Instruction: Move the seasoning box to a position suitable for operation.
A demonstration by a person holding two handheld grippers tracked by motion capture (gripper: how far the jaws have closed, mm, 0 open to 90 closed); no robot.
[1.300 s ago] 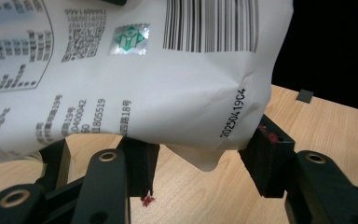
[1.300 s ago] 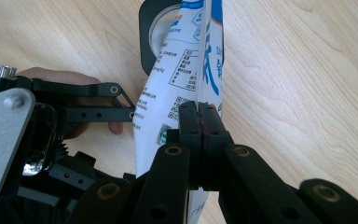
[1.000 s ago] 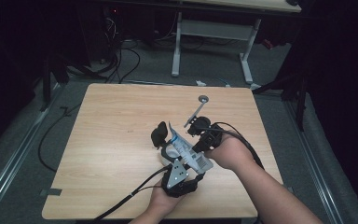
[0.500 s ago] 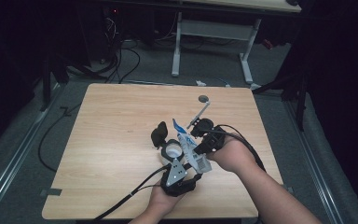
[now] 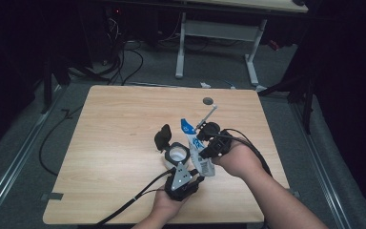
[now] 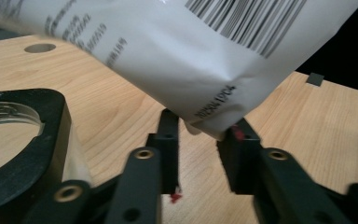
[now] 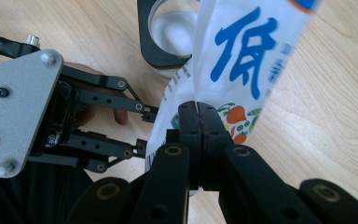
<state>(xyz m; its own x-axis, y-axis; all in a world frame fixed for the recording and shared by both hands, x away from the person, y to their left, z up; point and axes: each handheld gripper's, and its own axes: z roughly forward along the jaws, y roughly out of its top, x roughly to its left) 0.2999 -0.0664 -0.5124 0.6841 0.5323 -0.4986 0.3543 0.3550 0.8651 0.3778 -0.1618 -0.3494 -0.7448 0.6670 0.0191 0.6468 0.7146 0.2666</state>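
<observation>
A white packet [image 5: 190, 136] with a blue top and blue print [image 7: 242, 60] slants up over the table, barcode side [image 6: 168, 51] toward my left gripper. My right gripper [image 7: 198, 112] is shut on its lower middle, also seen from above [image 5: 202, 149]. My left gripper [image 6: 203, 135] has just been closing its jaws on the packet's crumpled bottom corner, and both pads touch it; its jaws also appear from the other side [image 7: 144, 131]. A clear jar [image 5: 177, 153] with white contents, a black neck ring [image 6: 51, 121] and a flipped-back black lid [image 5: 162, 137] stands beside the left jaw.
A thin metal utensil [image 5: 208, 114] lies beyond the right hand, with a small dark round spot [image 5: 208, 100] on the wooden table [image 5: 114, 124] past it. Cables trail from both grippers off the near edge. Dark floor and desk legs [image 5: 181, 47] lie behind.
The packet's blue top has swung up toward the jar. The left jaws have narrowed around the packet's lower corner. Both hands have stayed about where they were.
</observation>
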